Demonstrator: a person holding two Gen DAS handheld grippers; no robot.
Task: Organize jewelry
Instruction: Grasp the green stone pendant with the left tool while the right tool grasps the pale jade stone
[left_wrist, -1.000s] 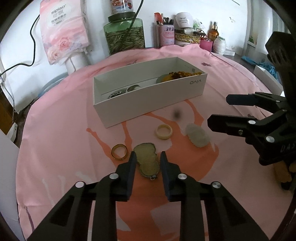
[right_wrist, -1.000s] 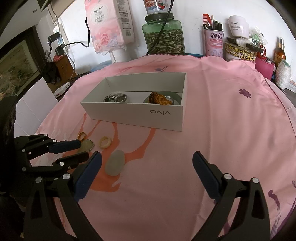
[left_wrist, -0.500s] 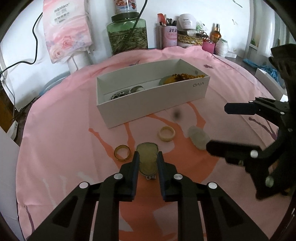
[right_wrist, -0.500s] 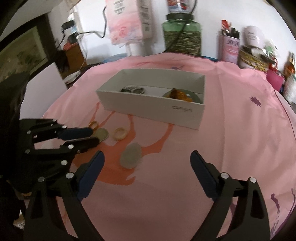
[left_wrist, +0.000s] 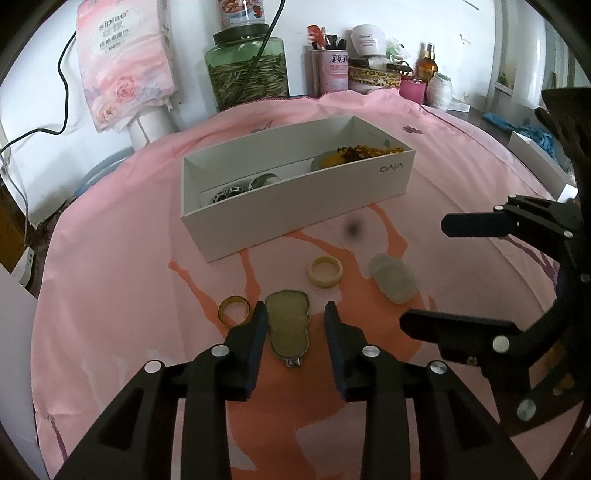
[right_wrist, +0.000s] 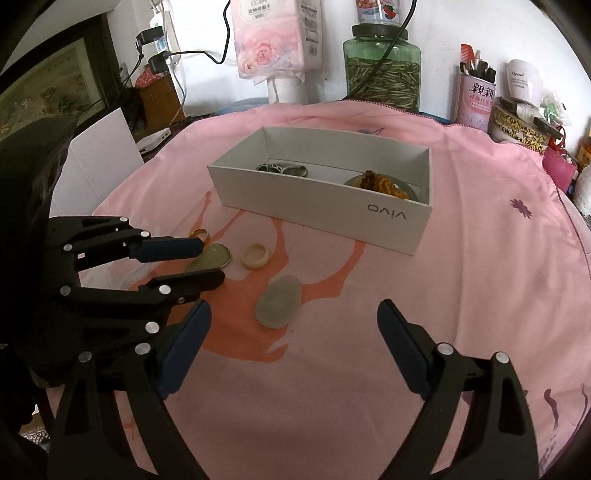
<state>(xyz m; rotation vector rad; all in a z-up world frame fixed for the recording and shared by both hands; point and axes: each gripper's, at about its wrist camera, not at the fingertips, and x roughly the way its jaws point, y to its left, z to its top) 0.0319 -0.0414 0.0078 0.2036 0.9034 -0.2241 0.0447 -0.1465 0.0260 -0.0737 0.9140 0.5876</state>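
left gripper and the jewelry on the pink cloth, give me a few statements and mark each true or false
1. The left gripper is open, its fingers either side of the gourd-shaped pendant. True.
2. The pale jade stone is inside the white box. False: it lies on the pink cloth, outside the box.
3. The right gripper is shut on the cream ring. False: it is open and holds nothing; the ring lies loose on the cloth.
4. The amber ring lies left of the pendant in the left wrist view. True.
5. The box is empty. False: it holds silver rings and an amber bead piece.
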